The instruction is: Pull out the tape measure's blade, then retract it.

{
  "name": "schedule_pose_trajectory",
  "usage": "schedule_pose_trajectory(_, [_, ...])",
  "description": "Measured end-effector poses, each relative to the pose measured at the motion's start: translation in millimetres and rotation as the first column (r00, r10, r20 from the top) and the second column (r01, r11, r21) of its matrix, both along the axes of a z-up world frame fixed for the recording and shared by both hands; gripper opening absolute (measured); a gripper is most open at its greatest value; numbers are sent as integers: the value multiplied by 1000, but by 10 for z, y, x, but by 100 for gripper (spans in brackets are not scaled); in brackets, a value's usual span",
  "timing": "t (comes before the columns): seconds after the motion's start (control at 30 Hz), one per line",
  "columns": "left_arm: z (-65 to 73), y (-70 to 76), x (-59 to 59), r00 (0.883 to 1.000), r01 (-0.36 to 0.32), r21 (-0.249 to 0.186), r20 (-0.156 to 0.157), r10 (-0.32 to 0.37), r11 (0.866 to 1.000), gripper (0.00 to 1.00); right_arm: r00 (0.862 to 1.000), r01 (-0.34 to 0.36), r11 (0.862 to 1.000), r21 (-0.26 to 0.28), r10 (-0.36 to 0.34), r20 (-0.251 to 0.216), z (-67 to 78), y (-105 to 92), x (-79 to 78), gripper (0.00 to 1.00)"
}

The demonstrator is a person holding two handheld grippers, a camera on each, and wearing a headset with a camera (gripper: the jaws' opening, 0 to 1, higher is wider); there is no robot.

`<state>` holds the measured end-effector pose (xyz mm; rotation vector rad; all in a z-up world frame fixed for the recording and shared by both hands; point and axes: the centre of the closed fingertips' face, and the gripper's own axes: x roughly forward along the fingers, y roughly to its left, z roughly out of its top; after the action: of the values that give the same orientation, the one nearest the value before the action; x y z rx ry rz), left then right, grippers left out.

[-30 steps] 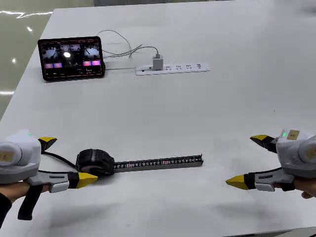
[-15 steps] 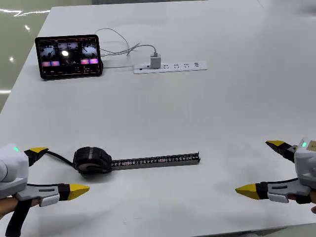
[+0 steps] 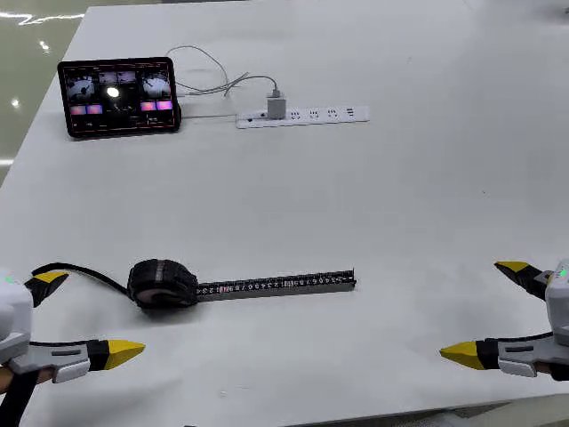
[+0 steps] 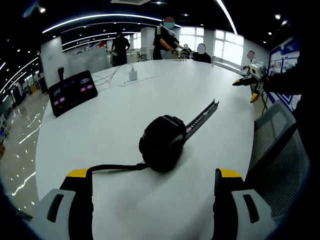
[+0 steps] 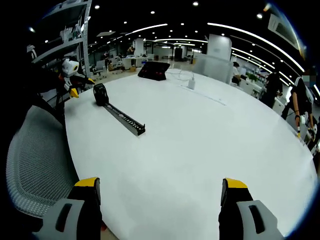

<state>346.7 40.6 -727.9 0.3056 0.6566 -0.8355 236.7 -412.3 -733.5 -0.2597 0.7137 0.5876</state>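
Left gripper (image 3: 91, 313), right gripper (image 3: 482, 310) gape empty — blade (image 3: 276, 285) out of tape measure (image 3: 163, 284); right gripper view adds a mesh chair (image 5: 35, 165)

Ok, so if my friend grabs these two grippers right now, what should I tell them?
Left gripper: open, holding nothing, close to the tape measure on its left side.
Right gripper: open, holding nothing, well off to the right of the blade's tip.
The tape measure lies on the white table. Its blade is pulled out flat toward the right, and its black strap trails toward the left gripper.
Done: the blade is out.
Left: retract the blade.
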Motion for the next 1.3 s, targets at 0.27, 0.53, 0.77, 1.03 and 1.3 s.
schedule_pose_trajectory(0.27, [-18, 33, -36, 1000, 2, -1, -4, -2, 1000, 99, 1000, 16, 1000, 10, -16, -8, -34, 6, -64, 99])
schedule_pose_trajectory(0.53, [4, 12, -27, 1000, 12, -3, 2, -12, 1000, 99, 1000, 23, 1000, 15, -23, -13, -30, 21, -77, 99])
schedule_pose_trajectory(0.77, [8, 29, -25, 1000, 11, 2, 6, -11, 1000, 99, 1000, 10, 1000, 11, -9, -23, -43, 37, -98, 99])
schedule_pose_trajectory(1.03, [46, 28, -30, 1000, -3, -14, 12, 3, 1000, 99, 1000, -4, 1000, 5, 4, -29, -32, 48, -73, 99])
schedule_pose_trajectory(1.3, [143, -13, 67, 998, -61, -42, 10, 62, 997, 99, 999, -13, 1000, -2, 13, -30, 25, 40, -12, 99])
